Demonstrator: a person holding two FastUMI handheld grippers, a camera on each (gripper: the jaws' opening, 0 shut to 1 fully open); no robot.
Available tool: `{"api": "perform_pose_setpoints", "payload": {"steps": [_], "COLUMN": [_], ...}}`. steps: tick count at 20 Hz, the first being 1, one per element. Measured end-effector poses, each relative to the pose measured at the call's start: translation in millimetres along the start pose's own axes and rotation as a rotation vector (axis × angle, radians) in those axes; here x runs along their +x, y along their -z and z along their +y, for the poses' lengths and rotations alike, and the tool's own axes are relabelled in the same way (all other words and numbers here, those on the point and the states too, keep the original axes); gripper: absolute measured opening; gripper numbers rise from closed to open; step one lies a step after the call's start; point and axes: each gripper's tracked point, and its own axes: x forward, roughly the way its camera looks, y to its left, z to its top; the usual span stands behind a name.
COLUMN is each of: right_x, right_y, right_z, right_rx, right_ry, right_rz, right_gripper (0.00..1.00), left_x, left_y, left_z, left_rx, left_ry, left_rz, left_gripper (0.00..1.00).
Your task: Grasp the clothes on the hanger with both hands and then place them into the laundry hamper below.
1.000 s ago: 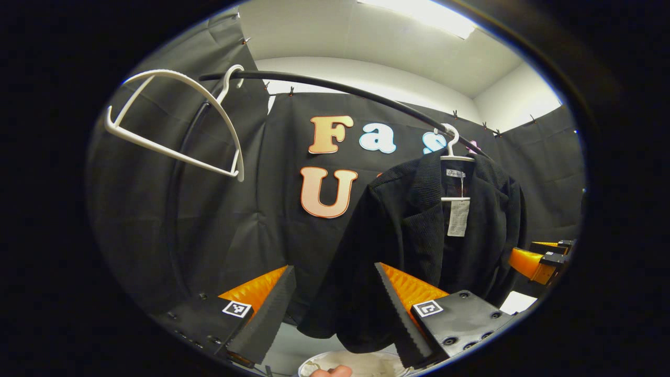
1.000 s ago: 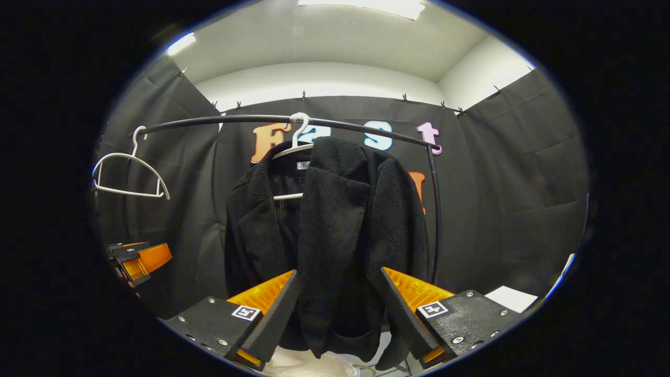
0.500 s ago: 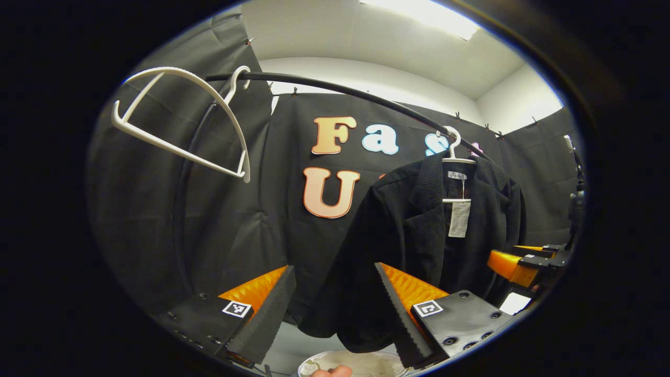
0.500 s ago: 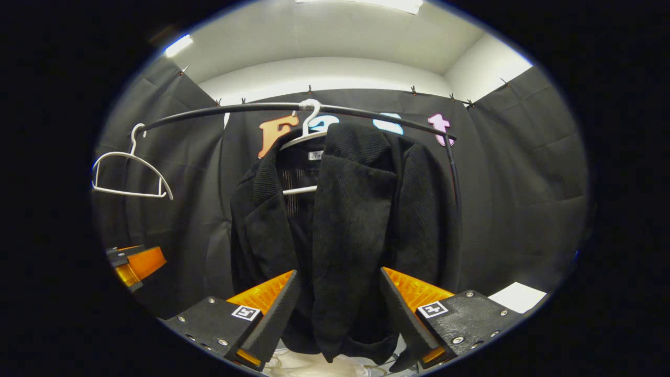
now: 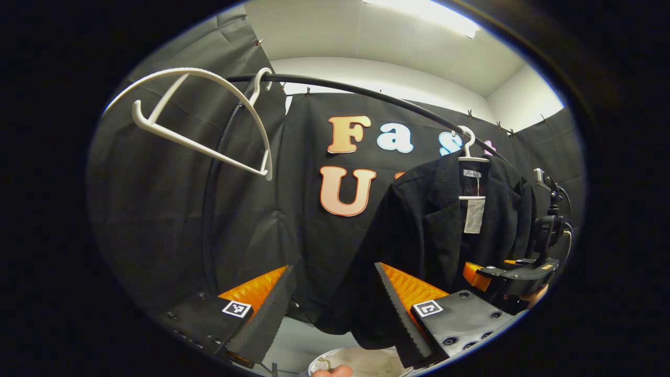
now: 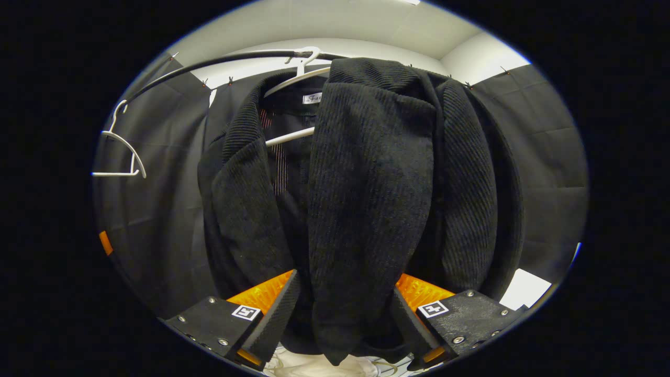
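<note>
A black ribbed-knit jacket (image 6: pixel 366 183) hangs on a white plastic hanger (image 6: pixel 293 78) hooked over a curved black metal rail (image 5: pixel 366 94). In the right gripper view the right gripper (image 6: pixel 343 314) stands wide apart, with the jacket's front panel hanging down between its two fingers; whether either finger touches the cloth cannot be told. In the left gripper view the left gripper (image 5: pixel 335 309) is also spread wide and holds nothing, the jacket's lower hem (image 5: pixel 361 314) hanging just beyond and between its fingers. That view also shows the right gripper (image 5: pixel 502 275) farther off, against the jacket's far side. An empty white plastic hanger (image 5: pixel 204 120) hangs tilted near the rail's other end. Below the jacket lies a white laundry hamper (image 5: pixel 361 361), partly seen.
</note>
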Motion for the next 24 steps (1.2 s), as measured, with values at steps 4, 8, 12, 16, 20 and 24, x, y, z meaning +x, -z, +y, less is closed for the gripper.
{"api": "perform_pose_setpoints", "payload": {"steps": [4,8,12,16,20,24], "right_x": [19,27,16,-12,-51,-76], "right_y": [2,-2,-11,-25,-51,-67], "right_z": [-17,-35,-53,-58,-63,-68], "right_rx": [-0.045,-0.101,-0.108,-0.095,-0.1,-0.082], "right_ry": [0.082,0.095,0.098,0.044,0.009,-0.036], "right_rz": [-0.018,-0.041,-0.064,-0.091,-0.141,-0.158], "right_gripper": [0.99,0.68,0.38,0.11,0.06,0.06], "left_x": [-5,-3,4,13,24,53], "left_y": [-3,-3,-1,5,24,49], "left_z": [7,1,-28,-79,-153,-210], "left_rx": [0.018,0.019,-0.002,-0.024,-0.073,-0.136], "left_ry": [-0.022,-0.008,0.064,0.2,0.394,0.47], "left_rz": [-0.012,-0.019,-0.018,-0.005,0.058,0.117], "left_gripper": [0.96,0.96,1.0,0.93,0.99,0.96]}}
